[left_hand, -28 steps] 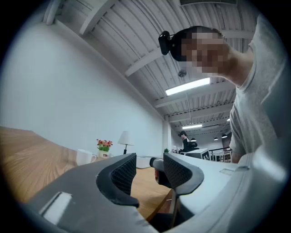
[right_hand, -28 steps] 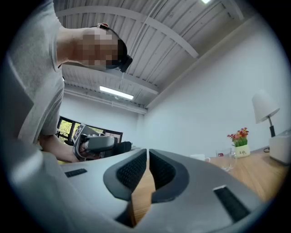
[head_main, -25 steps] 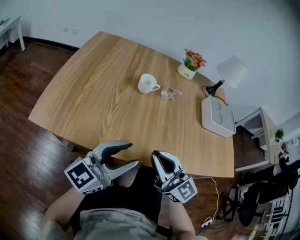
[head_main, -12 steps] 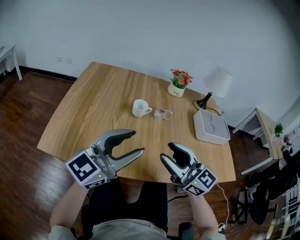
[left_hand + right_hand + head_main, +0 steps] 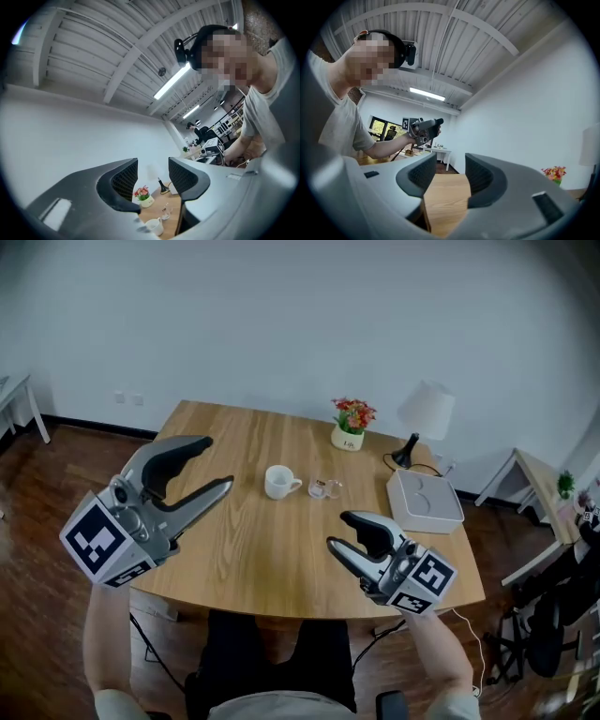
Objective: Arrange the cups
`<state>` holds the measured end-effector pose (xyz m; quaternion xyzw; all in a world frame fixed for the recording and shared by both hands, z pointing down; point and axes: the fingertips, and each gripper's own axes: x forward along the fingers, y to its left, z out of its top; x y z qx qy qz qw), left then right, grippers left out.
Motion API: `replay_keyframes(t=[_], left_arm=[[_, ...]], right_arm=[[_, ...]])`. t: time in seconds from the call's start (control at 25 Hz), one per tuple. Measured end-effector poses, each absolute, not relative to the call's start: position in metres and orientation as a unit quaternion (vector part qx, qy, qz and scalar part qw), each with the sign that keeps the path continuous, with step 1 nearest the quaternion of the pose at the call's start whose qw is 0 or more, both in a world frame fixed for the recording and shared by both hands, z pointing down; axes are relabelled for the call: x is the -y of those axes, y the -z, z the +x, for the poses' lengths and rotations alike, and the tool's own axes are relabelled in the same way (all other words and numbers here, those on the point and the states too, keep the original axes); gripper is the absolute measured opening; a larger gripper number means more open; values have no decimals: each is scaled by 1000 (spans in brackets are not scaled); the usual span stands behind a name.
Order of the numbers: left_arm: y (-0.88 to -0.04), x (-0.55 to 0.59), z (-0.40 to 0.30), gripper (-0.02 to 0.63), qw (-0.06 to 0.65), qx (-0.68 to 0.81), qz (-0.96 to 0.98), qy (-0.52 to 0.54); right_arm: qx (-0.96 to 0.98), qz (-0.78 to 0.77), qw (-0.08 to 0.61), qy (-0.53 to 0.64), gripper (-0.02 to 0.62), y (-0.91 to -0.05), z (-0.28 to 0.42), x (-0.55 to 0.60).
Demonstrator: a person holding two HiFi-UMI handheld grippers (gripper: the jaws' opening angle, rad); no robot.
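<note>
**Worktop** (image 5: 234, 554): light wood, rounded corners, set against a white wall.

**Task items**
- Cup (image 5: 278, 482): white, upright, mouth up. Handle points right in head view. It stands nr the ctr of the worktop, toward the far half.
- Glass (image 5: 323, 488): small, clear, just right of the cup's handle. Contact btwn the two can't be told.
- Both are well apart from either gripper.

**Other items**
- Plant (image 5: 352, 424): red flowers in a white pot at the far edge.
- Lamp (image 5: 421, 418): white shade, just right of the plant.
- Box (image 5: 425, 499): white, flat, in front of the lamp nr the right edge.

**L gripper** (image 5: 214, 465)
- Held in the air above the worktop's left side, marker cube toward the person.
- Jaws wide apart, nothing btwn them.
- Own view agrees. The gap btwn the ribbed pads is clear, w/ plant, glass and cup seen small beyond and below it.

**R gripper** (image 5: 340, 532)
- Lower than the L gripper, over the near right part of the worktop.
- Jaws apart and opening, nothing btwn them.
- Own view shows only bare worktop past the gap.
- That view also shows the L gripper in the person's raised hand at upper left, and the plant at the right margin.
</note>
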<state>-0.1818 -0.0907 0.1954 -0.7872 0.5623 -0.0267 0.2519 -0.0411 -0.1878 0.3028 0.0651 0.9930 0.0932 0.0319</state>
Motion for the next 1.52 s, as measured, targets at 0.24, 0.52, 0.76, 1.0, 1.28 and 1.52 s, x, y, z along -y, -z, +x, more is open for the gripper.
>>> replay_keyframes(t=[0.24,0.52,0.76,1.0,1.28,1.52], left_arm=[[-214,120,-160,196,190,-537,-819,-64],[-336,200,-118,198,34,-489,-855,-167],[-403,235,-81,198,-43,-459,-866,-195],[-426,246,-62,198,-72,-443,-864,-228],[-444,269,-46,198,-93,-440,-857,-251],[-454,293,-25,196,-110,-432,-860,-249]], right_arm=[[-995,65,27,-67,174,-307,-50,203],[-997,28,-28,-71,163,-312,-51,243],[-995,-11,-79,-59,160,-339,-45,280],[-991,-31,-121,-39,158,-365,-48,315],[-976,-52,-209,-6,158,-408,-68,368],[-961,-75,-266,19,198,-432,-91,423]])
